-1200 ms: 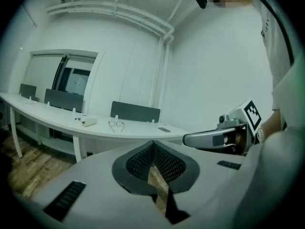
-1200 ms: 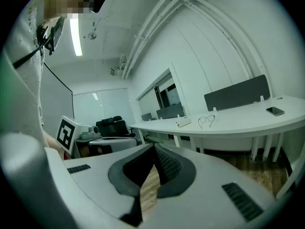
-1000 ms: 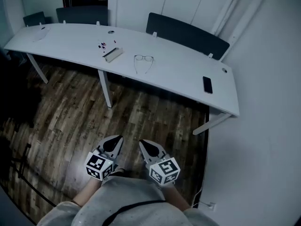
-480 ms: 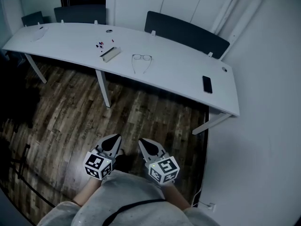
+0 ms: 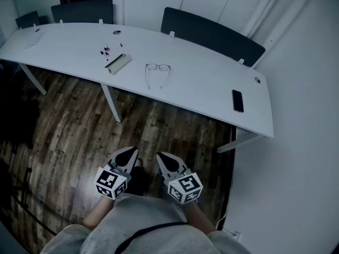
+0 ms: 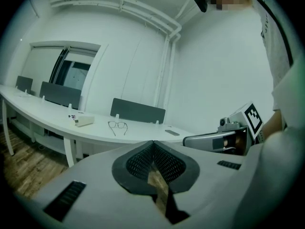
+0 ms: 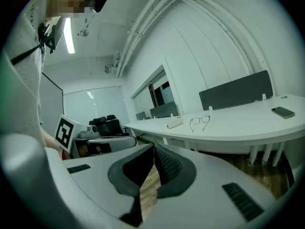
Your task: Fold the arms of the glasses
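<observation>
- Both pairs of jaws are pressed together, empty: my left gripper (image 6: 153,144) and right gripper (image 7: 154,149) hang well short of the white table (image 5: 201,86).
- Glasses (image 5: 158,70) lie near that table's middle, arms unfolded toward its near edge.

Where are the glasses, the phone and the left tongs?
glasses (image 5: 158,66), head view, bridge between the lenses
phone (image 5: 238,100), head view, middle of its dark face
left tongs (image 5: 131,151), head view, closed tips
</observation>
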### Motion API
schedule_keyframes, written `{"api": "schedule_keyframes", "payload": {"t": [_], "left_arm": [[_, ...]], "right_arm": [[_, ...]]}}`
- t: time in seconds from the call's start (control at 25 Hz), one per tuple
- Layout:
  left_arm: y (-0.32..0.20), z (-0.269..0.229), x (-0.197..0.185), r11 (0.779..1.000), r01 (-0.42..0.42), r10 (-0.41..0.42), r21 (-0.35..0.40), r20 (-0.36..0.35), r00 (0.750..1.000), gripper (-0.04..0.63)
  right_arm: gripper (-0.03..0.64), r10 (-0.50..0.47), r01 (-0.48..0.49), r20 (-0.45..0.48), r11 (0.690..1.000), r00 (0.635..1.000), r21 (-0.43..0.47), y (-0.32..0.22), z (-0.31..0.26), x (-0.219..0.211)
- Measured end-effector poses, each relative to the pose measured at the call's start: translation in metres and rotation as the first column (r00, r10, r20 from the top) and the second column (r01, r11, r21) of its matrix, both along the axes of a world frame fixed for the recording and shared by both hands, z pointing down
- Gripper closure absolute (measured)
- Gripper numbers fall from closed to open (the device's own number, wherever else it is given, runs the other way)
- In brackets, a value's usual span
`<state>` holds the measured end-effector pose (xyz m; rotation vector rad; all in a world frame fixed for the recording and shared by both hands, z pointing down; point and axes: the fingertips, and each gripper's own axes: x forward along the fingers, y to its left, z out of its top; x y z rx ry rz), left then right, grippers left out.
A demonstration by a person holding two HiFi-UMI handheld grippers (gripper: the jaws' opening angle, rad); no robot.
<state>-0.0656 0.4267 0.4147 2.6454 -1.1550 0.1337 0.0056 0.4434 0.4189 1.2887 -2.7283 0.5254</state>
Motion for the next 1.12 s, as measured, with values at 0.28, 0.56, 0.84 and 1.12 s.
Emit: {"api": "schedule_keyframes", "payload": {"t": [0.28, 0.56, 0.84, 1.12], "left_arm": [[-0.094, 0.003, 0.002, 0.999, -0.038, 0.039, -0.031, 0.011, 0.999, 0.58], [-0.184, 0.001, -0.005, 0.997, -0.072, 0.073, -0.035, 0.017, 0.997, 0.58], [-0.251, 0.006, -0.014, 0.994, -0.103, 0.104, -0.039, 0.025, 0.994, 0.58], [-0.289, 0.01, -0.017, 0.992, -0.114, 0.116, -0.054, 0.02, 0.993, 0.58]], "right_arm": [[0.598, 0.009, -0.009, -0.01, 1.0, 1.0, -0.025, -0.093, 0.002, -0.004], [0.598, 0.053, -0.054, -0.011, 0.997, 0.999, -0.05, -0.177, 0.006, -0.009], [0.598, 0.101, -0.101, -0.013, 0.994, 0.995, -0.047, -0.244, 0.008, -0.015], [0.598, 0.127, -0.128, -0.013, 0.989, 0.992, -0.072, -0.277, 0.016, -0.015]]}}
